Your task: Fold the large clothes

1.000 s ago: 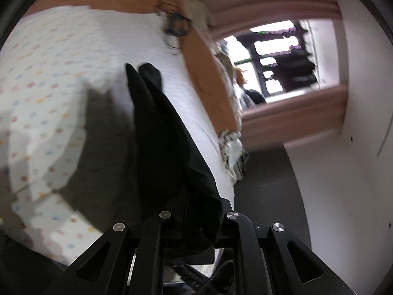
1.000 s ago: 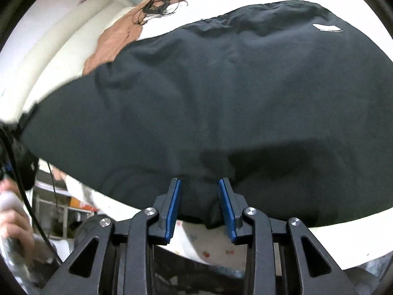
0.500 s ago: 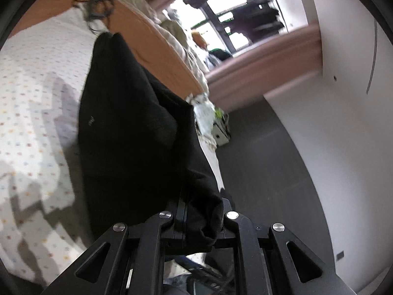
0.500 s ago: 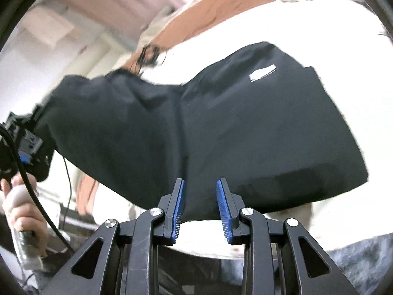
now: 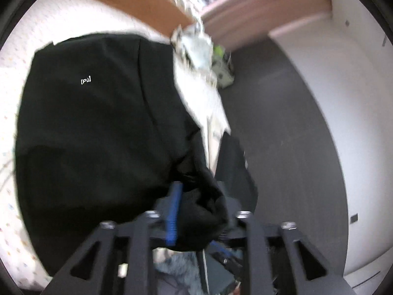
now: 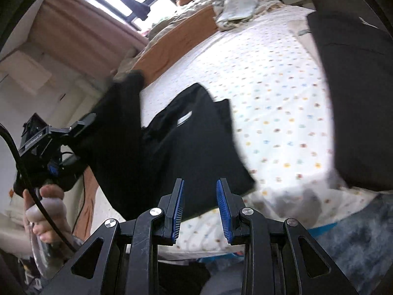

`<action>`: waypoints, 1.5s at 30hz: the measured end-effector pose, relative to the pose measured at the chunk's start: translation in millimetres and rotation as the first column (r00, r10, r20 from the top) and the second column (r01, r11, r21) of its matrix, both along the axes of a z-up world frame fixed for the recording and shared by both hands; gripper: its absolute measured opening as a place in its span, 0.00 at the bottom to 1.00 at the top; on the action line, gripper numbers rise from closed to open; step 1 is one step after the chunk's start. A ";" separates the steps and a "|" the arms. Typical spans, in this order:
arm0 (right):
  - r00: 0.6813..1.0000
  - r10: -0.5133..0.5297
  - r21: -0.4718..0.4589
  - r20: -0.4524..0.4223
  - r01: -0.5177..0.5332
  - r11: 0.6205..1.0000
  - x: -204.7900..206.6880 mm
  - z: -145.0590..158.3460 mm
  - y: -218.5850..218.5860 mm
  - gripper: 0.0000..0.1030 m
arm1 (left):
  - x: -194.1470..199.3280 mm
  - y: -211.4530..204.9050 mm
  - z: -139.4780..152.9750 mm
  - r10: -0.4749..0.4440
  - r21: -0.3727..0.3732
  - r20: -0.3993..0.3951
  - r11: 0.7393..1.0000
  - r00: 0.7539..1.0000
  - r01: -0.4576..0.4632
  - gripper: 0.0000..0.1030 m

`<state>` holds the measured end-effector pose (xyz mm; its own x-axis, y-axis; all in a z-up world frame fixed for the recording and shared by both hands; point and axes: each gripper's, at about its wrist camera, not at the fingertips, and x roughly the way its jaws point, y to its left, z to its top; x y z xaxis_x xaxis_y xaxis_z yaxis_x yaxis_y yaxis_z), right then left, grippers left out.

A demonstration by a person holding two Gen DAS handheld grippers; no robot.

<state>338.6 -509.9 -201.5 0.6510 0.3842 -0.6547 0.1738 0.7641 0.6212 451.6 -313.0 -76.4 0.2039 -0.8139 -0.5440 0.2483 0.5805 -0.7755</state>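
The black garment (image 5: 93, 127) trails away up-left from the opening left gripper (image 5: 199, 211), cloth bunched between its jaws; the right gripper (image 6: 199, 206) stands apart, empty.

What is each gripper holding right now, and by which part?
The left gripper has a bunched edge of the black garment between its jaws, which are opening. The right gripper holds nothing; its jaws stand apart and empty.

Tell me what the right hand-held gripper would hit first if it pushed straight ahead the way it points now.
Most likely the black garment: its lower edge hangs just beyond the open blue pads of the right hand-held gripper, with nothing visible between. Behind it lies the dotted bedsheet. Depth is hard to judge through the fisheye.
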 end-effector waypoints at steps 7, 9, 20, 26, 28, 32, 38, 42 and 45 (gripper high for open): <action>0.999 -0.031 0.023 -0.033 0.031 0.999 -7.3 -8.6 -25.4 0.36 | 5.3 6.4 -10.3 -0.001 0.008 0.022 1.000 1.000 0.001 0.63; 0.999 -0.026 0.039 -0.035 0.027 0.999 -2.8 -11.4 -25.9 0.46 | 3.8 24.0 -17.2 0.029 0.024 0.010 0.999 1.000 -0.030 0.63; 0.996 0.060 0.097 -0.063 -0.054 0.994 45.4 -30.5 8.4 0.52 | -9.2 118.1 -56.1 0.228 0.109 -0.022 0.968 0.973 -0.225 0.63; 0.997 0.049 0.069 -0.051 -0.046 0.997 63.2 -38.7 18.1 0.36 | -10.8 144.8 -82.0 0.284 0.151 -0.058 0.950 0.957 -0.273 0.63; 0.998 0.052 0.082 -0.036 -0.049 0.995 64.7 -38.8 15.7 0.13 | -8.8 144.5 -88.0 0.287 0.162 -0.068 0.948 0.956 -0.273 0.63; 0.998 0.036 0.058 0.043 -0.038 0.998 52.8 -21.3 14.2 0.10 | -13.2 144.0 -96.6 0.270 0.181 -0.070 0.950 0.960 -0.254 0.63; 0.999 0.004 0.109 0.039 -0.008 0.994 31.9 -20.7 1.6 0.10 | -17.1 137.4 -107.2 0.245 0.197 -0.069 0.954 0.967 -0.228 0.63; 0.999 -0.013 0.111 -0.045 0.017 0.994 32.5 -48.6 -6.3 0.10 | -17.4 128.0 -118.3 0.225 0.211 -0.088 0.956 0.970 -0.203 0.63; 0.996 -0.027 0.127 -0.084 0.037 0.991 37.3 -66.1 -11.7 0.10 | -18.2 122.1 -125.8 0.212 0.223 -0.104 0.957 0.972 -0.185 0.63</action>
<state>375.9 -521.6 -267.7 0.6105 0.4479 -0.6532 0.2514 0.6725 0.6961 433.4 -190.9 -202.2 0.2690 -0.6280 -0.7303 0.0199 0.7617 -0.6477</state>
